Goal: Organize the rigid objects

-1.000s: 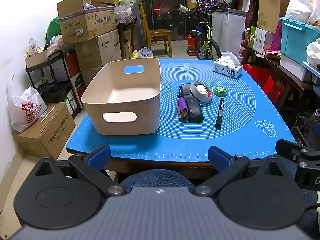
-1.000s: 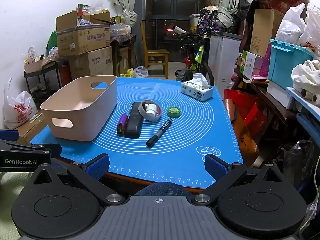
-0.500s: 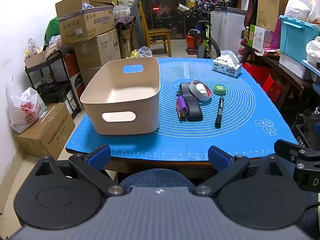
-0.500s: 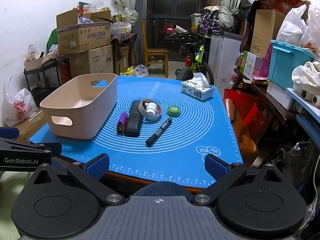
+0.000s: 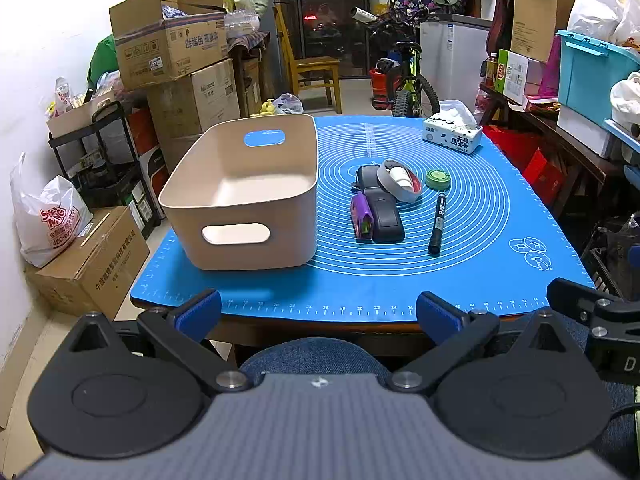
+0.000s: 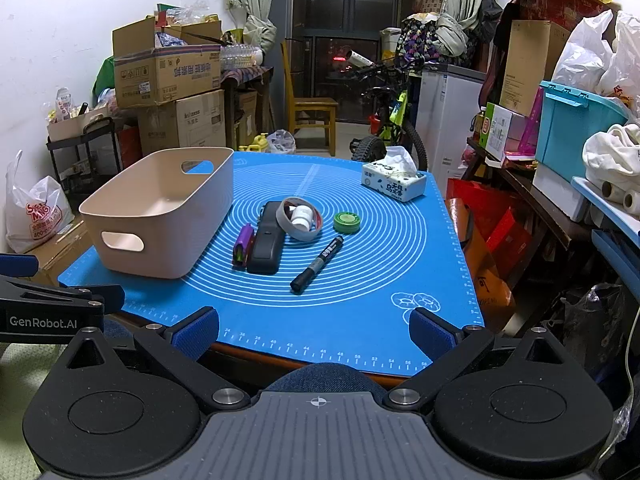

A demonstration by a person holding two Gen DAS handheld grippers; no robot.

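Note:
An empty beige bin [image 5: 244, 188] [image 6: 160, 208] stands on the left of the blue mat [image 5: 460, 264] [image 6: 380, 280]. To its right lie a purple object [image 5: 361, 216] [image 6: 243, 246], a black case [image 5: 382, 216] [image 6: 267, 248], a grey tape ring holding a white roll [image 5: 400, 180] [image 6: 301, 218], a green round tin [image 5: 437, 179] [image 6: 347, 223] and a black marker [image 5: 437, 224] [image 6: 318, 258]. My left gripper [image 5: 318, 314] and right gripper [image 6: 314, 330] are both open and empty, held in front of the table's near edge.
A tissue box [image 5: 452, 136] [image 6: 393, 182] sits at the mat's far right. Cardboard boxes [image 5: 172, 36] stack left of the table. A bicycle [image 5: 400, 76] and chair [image 5: 312, 68] stand behind. Shelves with a teal crate [image 6: 576, 128] are to the right.
Both views have drifted slightly; the table objects have not moved. Both grippers stay open.

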